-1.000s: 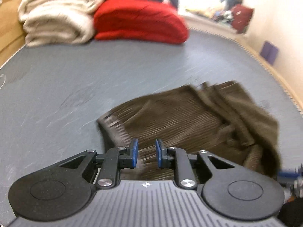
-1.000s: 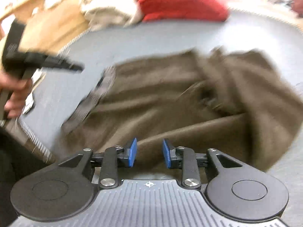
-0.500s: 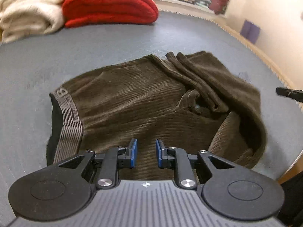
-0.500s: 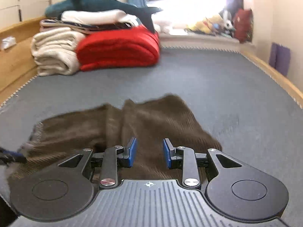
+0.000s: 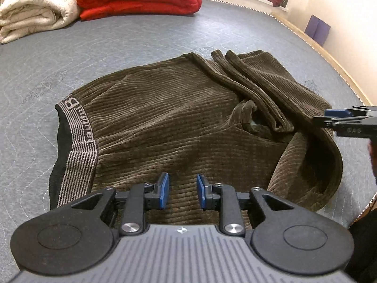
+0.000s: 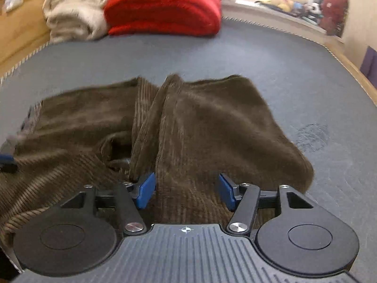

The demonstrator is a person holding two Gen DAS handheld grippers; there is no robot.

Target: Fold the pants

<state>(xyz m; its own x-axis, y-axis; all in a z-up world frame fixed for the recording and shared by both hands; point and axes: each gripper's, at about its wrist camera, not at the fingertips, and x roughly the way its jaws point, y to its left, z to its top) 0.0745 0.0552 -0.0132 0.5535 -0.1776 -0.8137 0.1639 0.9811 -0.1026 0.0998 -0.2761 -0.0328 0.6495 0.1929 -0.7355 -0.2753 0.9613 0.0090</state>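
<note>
Brown ribbed corduroy pants (image 5: 179,122) lie bunched on grey quilted mattress (image 5: 132,40). My left gripper (image 5: 181,194) hovers near striped waistband (image 5: 77,141), fingers apart, empty. My right gripper (image 6: 186,188) spread wide over rumpled leg, ready to pinch and pull flat.

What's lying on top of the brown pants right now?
Only the brown pants' own bunched legs, folded across the seat. Neither hand-held gripper holds fabric. Whatever lies beneath the folds, on the grey mattress, is covered.

Brown ribbed pants (image 5: 179,118) — striped waistband (image 5: 77,146).
</note>
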